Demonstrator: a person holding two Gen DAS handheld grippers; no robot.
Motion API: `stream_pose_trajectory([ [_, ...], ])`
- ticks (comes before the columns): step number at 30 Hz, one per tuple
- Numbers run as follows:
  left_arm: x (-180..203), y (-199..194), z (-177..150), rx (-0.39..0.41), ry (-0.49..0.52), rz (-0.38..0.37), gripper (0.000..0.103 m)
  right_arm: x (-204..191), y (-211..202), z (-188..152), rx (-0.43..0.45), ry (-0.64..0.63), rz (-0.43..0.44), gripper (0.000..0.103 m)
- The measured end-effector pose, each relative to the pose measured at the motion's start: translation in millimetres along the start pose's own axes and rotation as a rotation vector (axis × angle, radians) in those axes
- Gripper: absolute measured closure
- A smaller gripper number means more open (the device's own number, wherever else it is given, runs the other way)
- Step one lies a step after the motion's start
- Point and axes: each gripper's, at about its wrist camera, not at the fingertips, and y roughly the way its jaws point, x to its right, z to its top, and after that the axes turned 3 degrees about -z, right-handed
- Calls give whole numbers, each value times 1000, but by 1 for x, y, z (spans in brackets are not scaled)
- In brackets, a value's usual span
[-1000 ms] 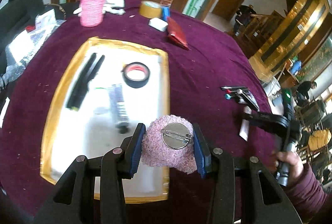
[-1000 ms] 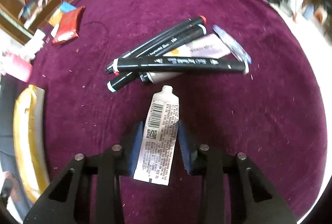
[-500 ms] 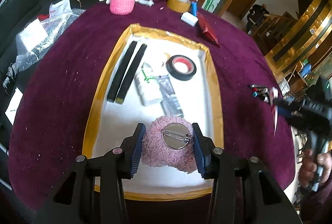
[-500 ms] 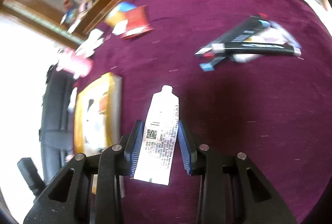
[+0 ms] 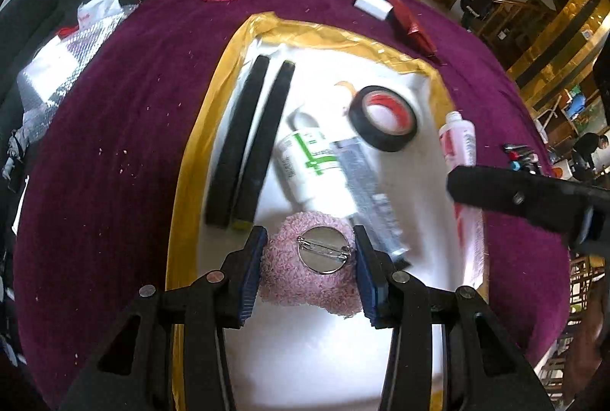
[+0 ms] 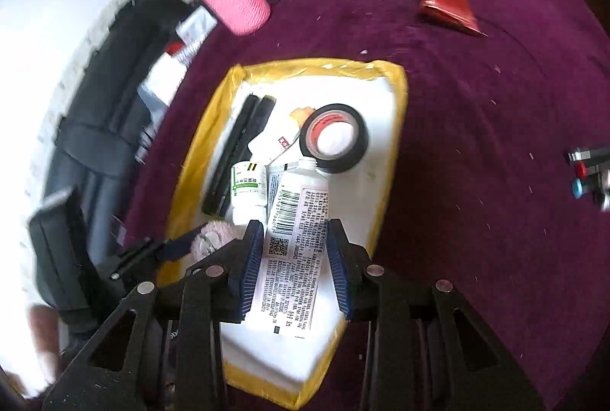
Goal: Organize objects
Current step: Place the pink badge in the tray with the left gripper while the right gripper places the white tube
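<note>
Both tools reached tray (image 5: 190,159).

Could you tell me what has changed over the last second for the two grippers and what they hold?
The right gripper carried the tube from the cloth beside the markers to above the tray. The left gripper moved further over the tray with the brooch. Both grips stayed shut; the tape and the tray's other contents stayed put.
</note>
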Motion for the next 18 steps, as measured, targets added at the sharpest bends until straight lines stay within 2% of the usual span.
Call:
stream_pose_trajectory([
  [5, 2, 0, 0, 18, 25, -4, 57, -6, 26, 3, -50, -38, -103, 71],
  [9, -3, -6, 0, 9, -14, -36, 53, -8, 38, 8, -64, -61, -177, 71],
  [14, -16, -28, -4, 31, -84, -69, 48, -4, 42, 12, -65, -45, -216, 71],
  [18, -26, -46, -8, 49, -135, -82, 46, -4, 39, 13, -68, -31, -202, 70],
])
